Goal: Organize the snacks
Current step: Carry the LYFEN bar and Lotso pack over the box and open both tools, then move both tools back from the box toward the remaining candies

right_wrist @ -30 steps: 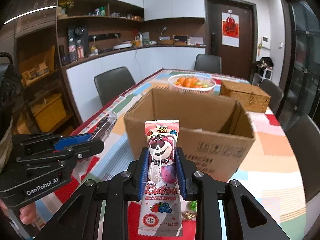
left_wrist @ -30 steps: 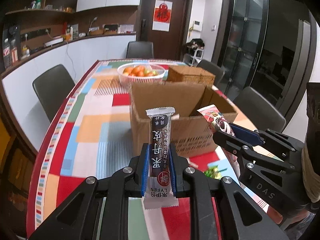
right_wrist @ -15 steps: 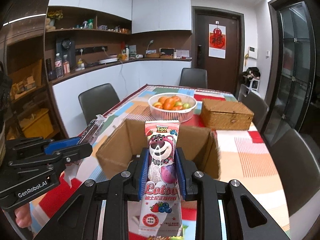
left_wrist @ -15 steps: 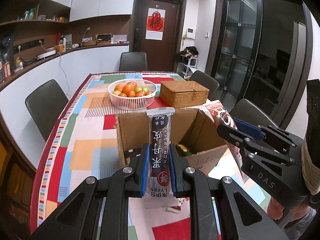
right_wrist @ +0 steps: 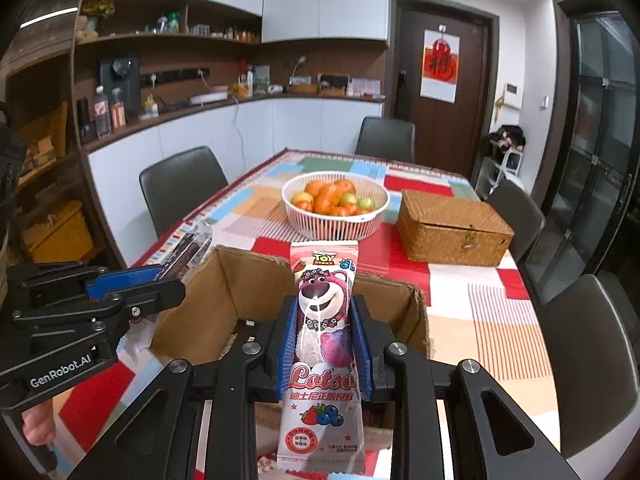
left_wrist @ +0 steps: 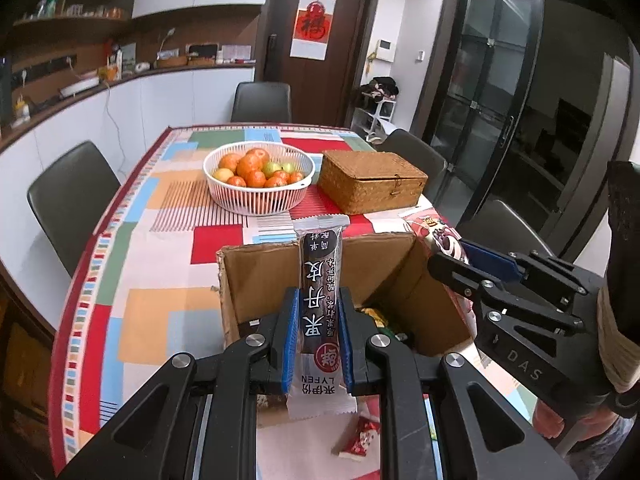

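Open brown cardboard box (left_wrist: 320, 280) sits on patchwork-cloth table (left_wrist: 152, 280), near end. Behind it: white slatted basket of fruit (left_wrist: 258, 184), left; lidded woven wicker box (left_wrist: 370, 186), right, just beside. Grey padded chairs (left_wrist: 68, 196) around table.

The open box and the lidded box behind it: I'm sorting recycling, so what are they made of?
The open box looks like plain brown corrugated cardboard, matte, with frayed cut edges. The lidded box seems woven rattan or straw, given its fine tan weave; which fibre is unclear.
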{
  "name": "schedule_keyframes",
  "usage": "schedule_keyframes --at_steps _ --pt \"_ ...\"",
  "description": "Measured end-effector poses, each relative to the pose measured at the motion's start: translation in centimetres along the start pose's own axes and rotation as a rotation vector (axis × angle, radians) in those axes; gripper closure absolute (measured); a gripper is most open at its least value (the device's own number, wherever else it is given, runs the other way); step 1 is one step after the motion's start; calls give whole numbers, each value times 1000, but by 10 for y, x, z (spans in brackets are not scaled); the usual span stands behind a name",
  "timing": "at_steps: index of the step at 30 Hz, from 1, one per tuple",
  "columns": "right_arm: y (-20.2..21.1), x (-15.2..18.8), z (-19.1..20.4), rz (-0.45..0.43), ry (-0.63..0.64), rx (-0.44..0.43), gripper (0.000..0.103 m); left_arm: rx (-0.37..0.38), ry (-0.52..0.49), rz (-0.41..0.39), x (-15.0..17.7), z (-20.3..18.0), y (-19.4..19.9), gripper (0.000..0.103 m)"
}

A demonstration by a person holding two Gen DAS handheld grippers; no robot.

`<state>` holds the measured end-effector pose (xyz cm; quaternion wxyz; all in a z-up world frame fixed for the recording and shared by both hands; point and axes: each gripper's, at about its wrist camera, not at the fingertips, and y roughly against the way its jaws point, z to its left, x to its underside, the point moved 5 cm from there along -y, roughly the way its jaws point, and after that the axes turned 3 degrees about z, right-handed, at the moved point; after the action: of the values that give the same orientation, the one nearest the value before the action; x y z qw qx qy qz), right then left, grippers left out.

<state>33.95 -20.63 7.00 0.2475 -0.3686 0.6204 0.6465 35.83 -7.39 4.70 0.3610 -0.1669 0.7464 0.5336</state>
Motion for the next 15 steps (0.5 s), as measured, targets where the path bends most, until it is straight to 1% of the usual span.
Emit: schedule_keyframes --at_steps 3,8,9,10,11,12,13,15 --pt "-16 -4 -2 27 -12 -8 76 7 16 31 -3 5 -18 84" --pt "-39 -4 -7 64 -20 9 76 -25 14 75 -2 8 -40 83" --pt "-41 -4 -9 68 -21 12 76 -38 14 84 -1 9 -44 82" --pt "-45 -3 -10 74 -22 17 76 -49 17 78 0 9 -43 81" --pt "-47 -2 -11 78 -23 20 73 -64 14 65 2 10 -41 80" --pt "-49 0 -12 79 -28 21 64 -64 7 57 3 9 -39 77" --pt "-49 1 -13 78 -32 25 62 -66 -1 50 4 8 -36 74" --pt "-45 5 -15 63 -35 40 62 -73 -19 31 8 4 -28 72"
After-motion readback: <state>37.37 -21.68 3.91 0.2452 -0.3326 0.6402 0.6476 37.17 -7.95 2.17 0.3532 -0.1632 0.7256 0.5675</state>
